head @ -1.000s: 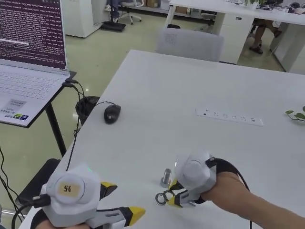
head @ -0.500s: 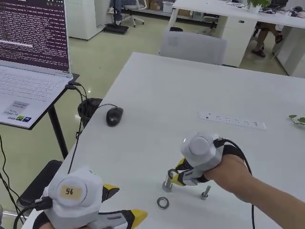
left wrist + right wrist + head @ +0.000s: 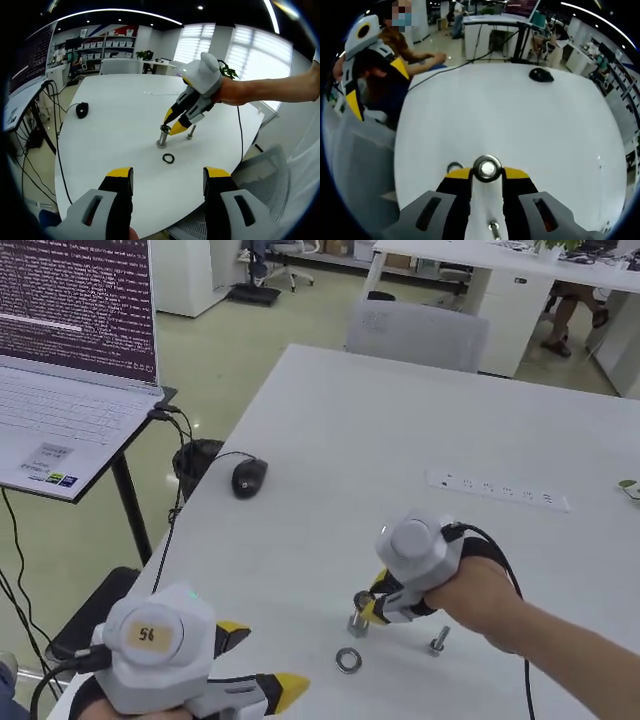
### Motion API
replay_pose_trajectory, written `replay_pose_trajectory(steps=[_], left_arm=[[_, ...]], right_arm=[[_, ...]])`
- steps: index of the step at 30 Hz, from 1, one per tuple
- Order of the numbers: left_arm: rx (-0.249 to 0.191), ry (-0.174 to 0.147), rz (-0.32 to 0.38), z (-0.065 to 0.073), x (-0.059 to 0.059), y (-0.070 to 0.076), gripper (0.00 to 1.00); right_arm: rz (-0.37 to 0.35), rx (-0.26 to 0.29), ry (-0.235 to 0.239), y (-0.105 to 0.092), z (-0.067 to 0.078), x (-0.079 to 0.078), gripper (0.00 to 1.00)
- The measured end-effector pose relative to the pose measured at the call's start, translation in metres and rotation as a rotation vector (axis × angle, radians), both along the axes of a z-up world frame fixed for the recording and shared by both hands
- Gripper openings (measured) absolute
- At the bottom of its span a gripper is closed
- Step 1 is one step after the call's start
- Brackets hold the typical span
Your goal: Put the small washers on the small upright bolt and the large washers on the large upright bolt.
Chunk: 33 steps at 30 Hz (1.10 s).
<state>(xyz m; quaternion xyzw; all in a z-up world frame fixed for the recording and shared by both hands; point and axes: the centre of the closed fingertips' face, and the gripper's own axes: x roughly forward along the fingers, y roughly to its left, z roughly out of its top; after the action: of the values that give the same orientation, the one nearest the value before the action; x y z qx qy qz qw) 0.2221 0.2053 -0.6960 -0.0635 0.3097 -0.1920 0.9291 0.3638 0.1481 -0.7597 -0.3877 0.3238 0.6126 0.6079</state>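
White workbench (image 3: 330, 440): right gripper (image 3: 368, 608), jaws apparently pinching a large washer (image 3: 487, 168) atop the large upright bolt (image 3: 357, 623), may drop it beside the bolt if released off-centre; left gripper (image 3: 167, 175) spread, near edge.

The smooth white worktop (image 3: 420, 430) looks matt with a faint sheen. The large upright grey bolt (image 3: 357, 623) and the small upright grey bolt (image 3: 438, 642) are dull metal. The loose round washer (image 3: 348, 660) is brighter steel, like the shiny metal washer (image 3: 477, 168) pinched in the right gripper (image 3: 487, 173)'s jaws. That gripper and the left gripper (image 3: 168, 173) have matt pale-grey plastic shells and black jaws tipped yellow.
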Motion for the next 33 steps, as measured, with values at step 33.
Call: replay_pose_trajectory(steps=[33], left_arm=[[-0.002, 0.003, -0.011, 0.000, 0.001, -0.005, 0.56]], right_arm=[[0.016, -0.055, -0.003, 0.004, -0.015, 0.000, 0.24]])
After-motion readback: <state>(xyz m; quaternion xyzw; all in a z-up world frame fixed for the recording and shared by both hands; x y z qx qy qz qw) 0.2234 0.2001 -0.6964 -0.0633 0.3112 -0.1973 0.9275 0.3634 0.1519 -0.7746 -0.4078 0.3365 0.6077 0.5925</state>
